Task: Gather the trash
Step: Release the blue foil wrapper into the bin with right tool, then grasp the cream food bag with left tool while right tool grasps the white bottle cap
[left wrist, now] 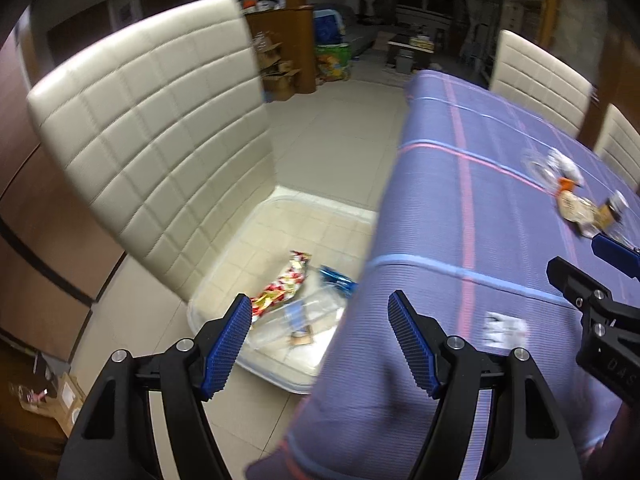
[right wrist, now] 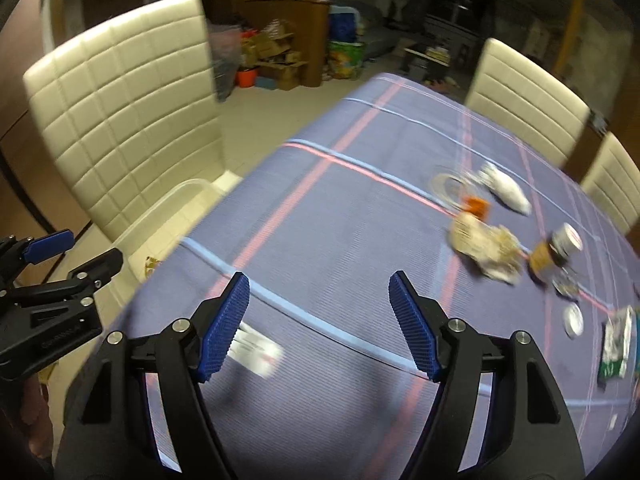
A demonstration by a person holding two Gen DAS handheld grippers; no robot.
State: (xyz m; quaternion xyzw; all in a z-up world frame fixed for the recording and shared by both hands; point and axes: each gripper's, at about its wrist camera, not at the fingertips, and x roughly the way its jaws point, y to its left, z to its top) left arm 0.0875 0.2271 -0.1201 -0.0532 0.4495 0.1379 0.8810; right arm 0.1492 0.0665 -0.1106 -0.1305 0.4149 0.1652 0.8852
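A clear plastic bin [left wrist: 320, 210] sits on a cream chair seat left of the table and holds a red-yellow wrapper [left wrist: 286, 284], a clear bottle [left wrist: 296, 320] and a blue item [left wrist: 338, 278]. My left gripper [left wrist: 320, 344] is open and empty above the bin's near edge and the table's side. My right gripper [right wrist: 320, 328] is open and empty above the purple tablecloth [right wrist: 360, 240]. A white paper scrap [right wrist: 256, 350] lies by its left finger. Crumpled paper [right wrist: 486, 252], a small jar [right wrist: 556, 252], a white tissue [right wrist: 506, 188], a cap [right wrist: 572, 320] and a green packet [right wrist: 616, 348] lie at the right.
Cream quilted chairs stand at the left [left wrist: 152, 132] and along the table's far side [right wrist: 524, 96]. Cardboard boxes and clutter [right wrist: 276, 60] stand on the tiled floor behind. The right gripper also shows at the right edge of the left wrist view [left wrist: 600, 300].
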